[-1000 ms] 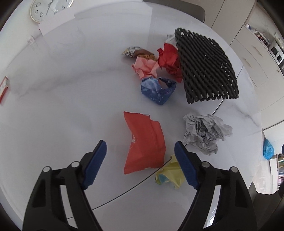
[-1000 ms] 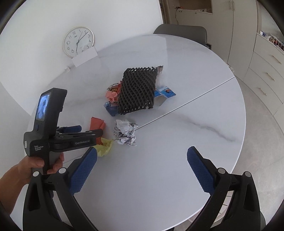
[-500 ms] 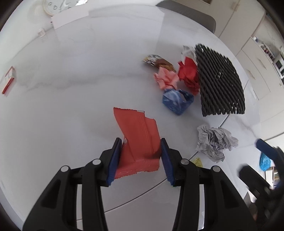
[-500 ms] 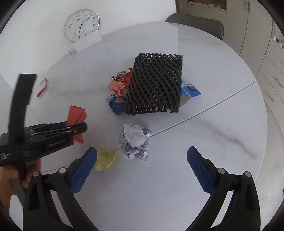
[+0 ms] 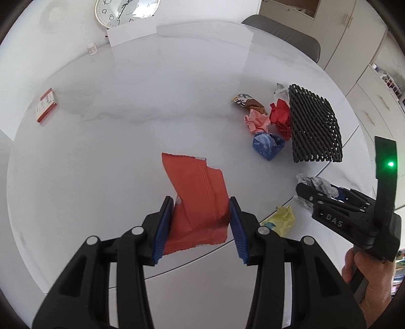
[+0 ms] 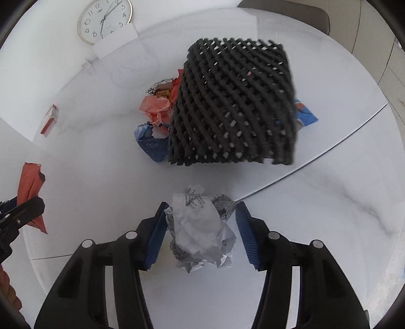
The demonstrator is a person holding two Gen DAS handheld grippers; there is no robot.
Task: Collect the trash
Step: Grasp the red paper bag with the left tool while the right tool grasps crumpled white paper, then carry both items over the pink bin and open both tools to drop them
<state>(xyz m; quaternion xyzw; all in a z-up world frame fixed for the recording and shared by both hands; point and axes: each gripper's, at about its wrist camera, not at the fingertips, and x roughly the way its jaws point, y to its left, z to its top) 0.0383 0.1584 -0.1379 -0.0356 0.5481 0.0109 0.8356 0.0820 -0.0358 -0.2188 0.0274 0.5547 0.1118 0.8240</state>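
The left gripper [image 5: 201, 222] points steeply down at the table, its ribbed blue pads clamped on the two sides of a flat orange-red wrapper [image 5: 196, 200]; the wrapper is creased foil-like film with a torn, jagged top edge. The right gripper [image 6: 201, 232] also tilts steeply down, and its jaws are closing around a ball of crumpled white printed paper [image 6: 200, 227]: the left pad touches the paper, while the right pad stands just beside its grey patterned corner. A bare hand [image 5: 367, 273] holds the right gripper's handle at the lower right of the left view.

Just beside the paper ball lies a small crumpled yellow scrap [image 5: 281, 220], near the thin seam that crosses the round white marble-look table [image 5: 126, 114]. The tabletop is glossy, with wide bare room to the left and front.

Farther on sits a cluster: a crumpled blue bag [image 5: 268, 145], a pink wad [image 5: 255, 120], a red wad [image 5: 279, 117] and a brown snack wrapper [image 5: 249, 102], all touching or nearly so. Against them stands a black mesh basket [image 6: 233, 106] of thick rubbery lattice. A small red-and-white box [image 5: 45, 105] lies well apart at the far left edge. A clock [image 6: 105, 19] leans at the back behind a white card [image 5: 133, 33].
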